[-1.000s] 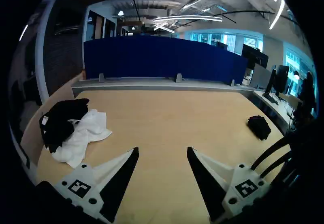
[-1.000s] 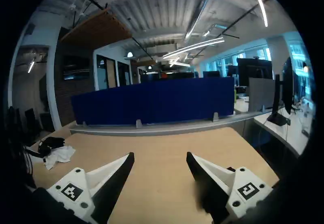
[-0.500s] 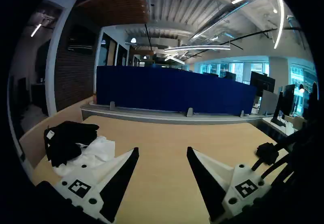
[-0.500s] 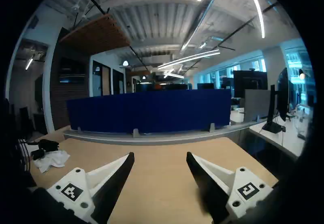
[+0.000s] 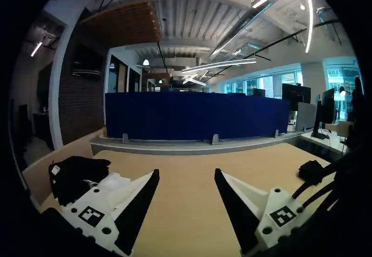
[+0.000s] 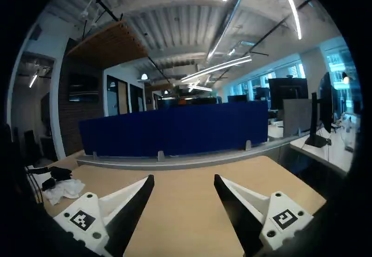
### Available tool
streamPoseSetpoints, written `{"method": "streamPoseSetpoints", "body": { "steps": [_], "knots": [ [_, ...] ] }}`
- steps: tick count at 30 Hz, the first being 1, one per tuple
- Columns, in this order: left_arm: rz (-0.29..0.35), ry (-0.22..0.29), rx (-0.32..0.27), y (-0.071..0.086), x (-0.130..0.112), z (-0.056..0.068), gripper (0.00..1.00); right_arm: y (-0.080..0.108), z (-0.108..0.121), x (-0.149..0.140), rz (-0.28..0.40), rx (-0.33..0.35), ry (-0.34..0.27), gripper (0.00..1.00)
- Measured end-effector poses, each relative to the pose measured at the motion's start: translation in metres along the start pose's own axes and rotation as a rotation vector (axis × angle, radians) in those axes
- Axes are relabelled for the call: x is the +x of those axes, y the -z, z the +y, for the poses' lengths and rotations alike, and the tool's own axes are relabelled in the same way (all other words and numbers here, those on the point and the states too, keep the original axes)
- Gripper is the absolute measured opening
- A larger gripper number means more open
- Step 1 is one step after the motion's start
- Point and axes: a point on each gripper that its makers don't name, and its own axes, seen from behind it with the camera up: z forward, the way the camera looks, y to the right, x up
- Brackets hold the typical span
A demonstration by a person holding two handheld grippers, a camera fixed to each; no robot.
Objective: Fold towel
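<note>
A pale wooden table spans the lower half of both views, with a long blue partition standing along its far edge. The left gripper hangs above the table at the bottom of the left gripper view, its two fingers spread wide with nothing between them. The right gripper is likewise wide apart and holds nothing. The white towel lies crumpled at the lower left, touching a heap of black cloth; in the right gripper view the same pile sits at the far left edge. A small dark bundle, possibly a folded cloth, rests at the table's right side. Each finger carries a square black-and-white marker. The white tag on the black cloth is too small to read.
</note>
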Motion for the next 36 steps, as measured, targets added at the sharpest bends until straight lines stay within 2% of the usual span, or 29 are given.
{"method": "streamPoseSetpoints", "body": {
  "steps": [9,15,21,24,36],
  "knots": [
    [0.016,-0.039,0.053,-0.011,-0.024,-0.014,0.88,-0.006,0.018,-0.018,-0.031,-0.023,-0.007,1.0],
    [0.051,-0.046,0.085,-0.018,-0.035,-0.029,0.88,-0.012,0.024,-0.024,-0.041,-0.036,-0.032,1.0],
    [0.081,-0.05,0.094,-0.024,-0.05,-0.037,0.88,-0.025,0.02,-0.024,-0.04,-0.036,0.008,1.0],
    [0.085,-0.052,0.103,-0.027,-0.06,-0.042,0.87,-0.03,0.01,-0.024,-0.034,-0.023,0.021,1.0],
    [0.117,-0.044,0.123,-0.034,-0.088,-0.05,0.88,-0.044,-0.005,-0.033,-0.034,0.018,0.024,1.0]
  ]
}}
